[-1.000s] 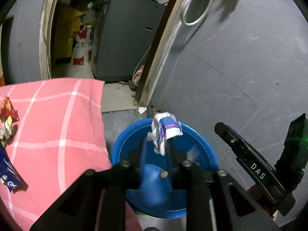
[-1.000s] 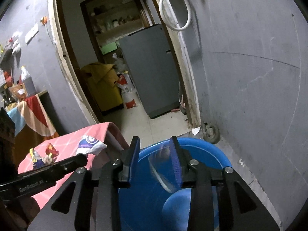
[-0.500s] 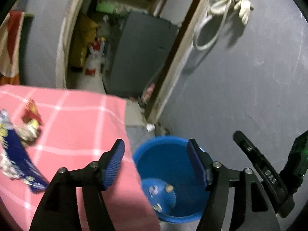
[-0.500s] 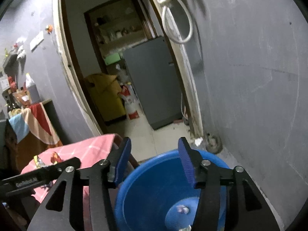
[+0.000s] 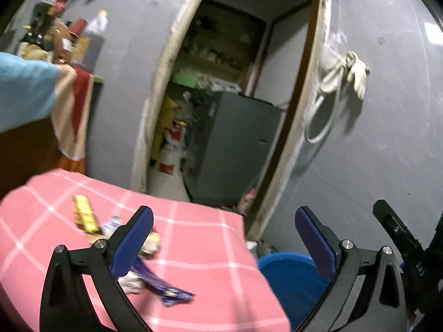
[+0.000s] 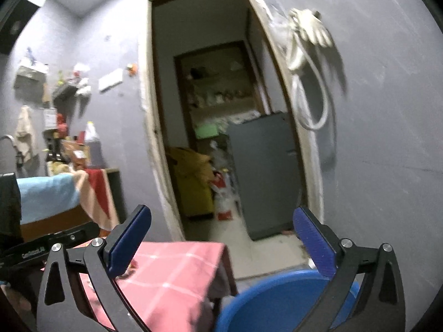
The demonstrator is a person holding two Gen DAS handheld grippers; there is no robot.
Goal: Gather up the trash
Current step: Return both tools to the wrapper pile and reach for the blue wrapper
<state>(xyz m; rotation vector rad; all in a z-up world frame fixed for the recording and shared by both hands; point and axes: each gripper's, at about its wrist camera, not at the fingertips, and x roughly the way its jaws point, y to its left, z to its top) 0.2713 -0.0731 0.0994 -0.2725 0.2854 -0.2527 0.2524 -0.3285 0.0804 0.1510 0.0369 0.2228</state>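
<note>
Trash [image 5: 138,276] lies in a loose heap on the pink checked cloth [image 5: 210,249], right beside and partly behind the left-hand finger of the left gripper [image 5: 224,240]: crumpled wrappers, a purple packet [image 5: 169,290] nearest the camera and a yellow strip [image 5: 84,215] a little further out. The left gripper's jaws are opening, wide apart with nothing between them, which suits a reach toward that heap. The right gripper [image 6: 221,243] is likewise opening and empty, its jaws spread above the blue tub [image 6: 277,301] that sits low and just ahead of it, beside the cloth's hanging edge. The tub looks placed to catch whatever is carried off the cloth; its inside is hidden in both views. Beyond both grippers stands the grey wall with an open doorway [image 6: 221,110], a grey cabinet [image 6: 265,171] inside it, and a white hose [image 6: 304,83] hung to the right.
</note>
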